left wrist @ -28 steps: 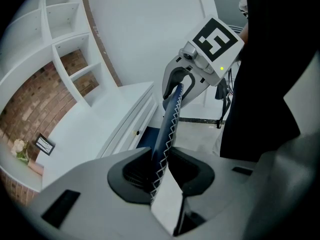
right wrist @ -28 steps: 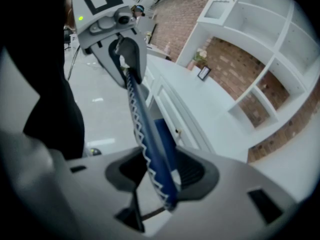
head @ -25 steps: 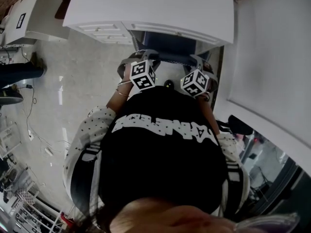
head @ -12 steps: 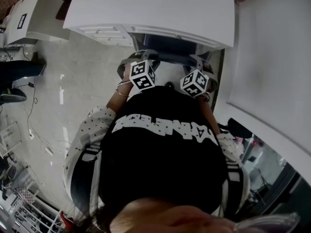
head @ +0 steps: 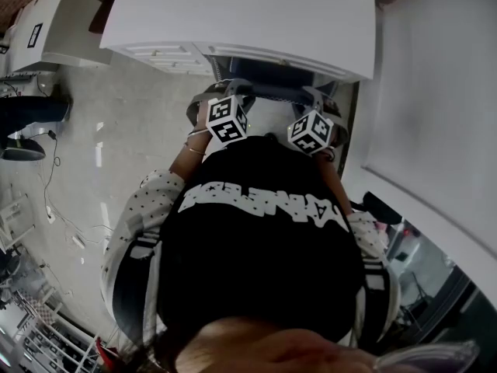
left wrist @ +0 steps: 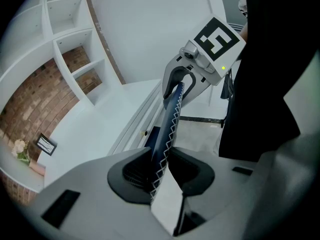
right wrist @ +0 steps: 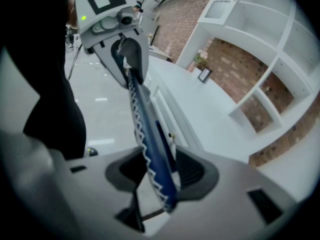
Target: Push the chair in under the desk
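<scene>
The chair's dark blue back (head: 268, 76), edged with white zigzag stitching, stands at the front edge of the white desk (head: 233, 14). In the head view my left gripper (head: 224, 93) and right gripper (head: 322, 101) sit side by side on its top edge. In the left gripper view the stitched edge (left wrist: 169, 124) runs between the jaws of my left gripper (left wrist: 160, 171), which is shut on it, and the right gripper (left wrist: 179, 81) clamps the far end. In the right gripper view the chair back's edge (right wrist: 145, 129) lies clamped in my right gripper (right wrist: 160, 176). The seat is hidden.
White drawers (head: 167, 53) sit under the desk's left part. A white panel (head: 435, 92) runs along the right. White shelves with a brick back (left wrist: 75, 59) and a small picture frame (left wrist: 46, 145) stand behind the desk. Another person's leg (head: 31, 111) and cables (head: 54, 208) are on the floor at left.
Both grippers keep their hold on the chair back and stay almost where they were. The shoe and leg at the left edge have shifted slightly.
</scene>
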Available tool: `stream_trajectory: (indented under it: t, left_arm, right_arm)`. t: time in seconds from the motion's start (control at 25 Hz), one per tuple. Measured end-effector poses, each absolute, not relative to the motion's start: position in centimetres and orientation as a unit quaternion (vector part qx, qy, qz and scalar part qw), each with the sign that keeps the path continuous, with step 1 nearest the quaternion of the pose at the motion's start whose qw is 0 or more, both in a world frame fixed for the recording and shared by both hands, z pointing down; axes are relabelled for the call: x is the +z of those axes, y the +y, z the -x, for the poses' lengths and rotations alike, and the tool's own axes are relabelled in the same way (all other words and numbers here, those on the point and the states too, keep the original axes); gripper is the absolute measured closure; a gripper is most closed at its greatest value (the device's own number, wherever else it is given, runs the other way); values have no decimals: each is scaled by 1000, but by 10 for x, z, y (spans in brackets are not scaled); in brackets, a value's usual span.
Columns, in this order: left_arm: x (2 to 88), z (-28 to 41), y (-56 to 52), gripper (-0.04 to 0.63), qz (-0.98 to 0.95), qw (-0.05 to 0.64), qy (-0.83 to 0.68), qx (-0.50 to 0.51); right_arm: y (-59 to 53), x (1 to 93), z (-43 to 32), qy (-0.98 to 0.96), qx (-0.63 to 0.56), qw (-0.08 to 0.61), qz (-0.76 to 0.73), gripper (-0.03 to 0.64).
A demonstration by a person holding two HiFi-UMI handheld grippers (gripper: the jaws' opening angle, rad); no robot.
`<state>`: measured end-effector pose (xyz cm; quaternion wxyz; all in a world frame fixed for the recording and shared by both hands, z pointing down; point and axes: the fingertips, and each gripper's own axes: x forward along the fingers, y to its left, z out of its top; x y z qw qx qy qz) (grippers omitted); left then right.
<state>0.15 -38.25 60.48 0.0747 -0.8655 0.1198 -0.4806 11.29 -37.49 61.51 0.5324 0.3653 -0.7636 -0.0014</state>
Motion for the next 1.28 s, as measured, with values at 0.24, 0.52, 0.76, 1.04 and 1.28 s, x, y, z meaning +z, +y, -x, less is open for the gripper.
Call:
stream_trajectory:
  t: [0.24, 0.52, 0.76, 1.04, 1.28]
  left_arm:
    - [605, -4, -391, 465, 866, 76, 122, -480]
    - [605, -4, -395, 465, 866, 76, 118, -479]
    - [605, -3, -401, 465, 866, 77, 119, -480]
    - [605, -1, -406, 463, 868, 73, 115, -478]
    - [605, 1, -408, 462, 868, 71, 114, -478]
  right_arm:
    - [-384, 615, -115, -762, -5, 535, -366, 434]
    - [-388, 616, -115, -764, -3, 534, -363, 434]
    - [-393, 616, -114, -764, -4, 533, -363, 436]
    - [-397, 616, -111, -766, -1, 533, -358, 439]
    - [-400, 618, -108, -771, 2, 531, -352, 443]
